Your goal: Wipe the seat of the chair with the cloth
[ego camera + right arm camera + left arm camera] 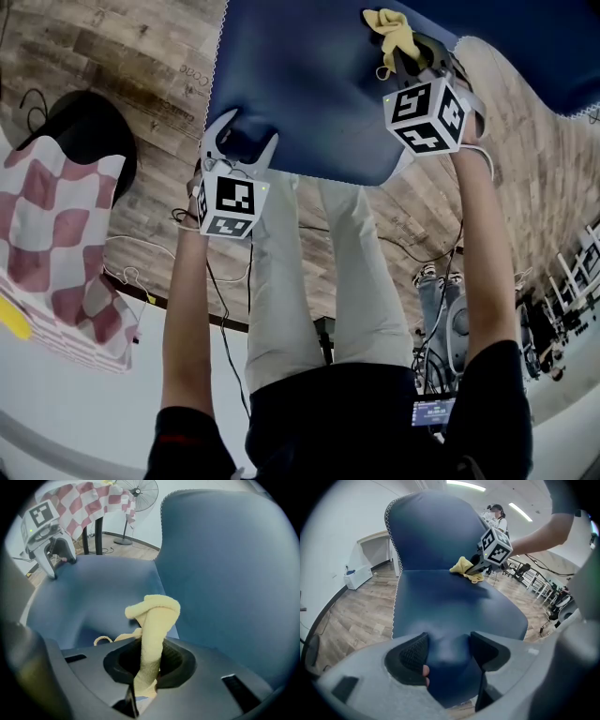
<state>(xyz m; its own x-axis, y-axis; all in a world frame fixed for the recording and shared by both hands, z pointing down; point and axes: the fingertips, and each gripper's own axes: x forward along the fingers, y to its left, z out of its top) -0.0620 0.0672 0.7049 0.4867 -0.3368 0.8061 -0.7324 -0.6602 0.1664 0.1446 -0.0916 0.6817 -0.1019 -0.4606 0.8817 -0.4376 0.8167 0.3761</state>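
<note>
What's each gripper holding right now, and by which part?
Right gripper pinches the yellow cloth partway along its bunched length; left gripper is open, holding nothing.

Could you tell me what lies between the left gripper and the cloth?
Only bare seat, from left gripper to cloth, in the left gripper view.

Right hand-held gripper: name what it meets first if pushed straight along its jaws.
Probably the chair seat near the backrest; the yellow cloth clamped in the right hand-held gripper leads, though depth is unclear.
</note>
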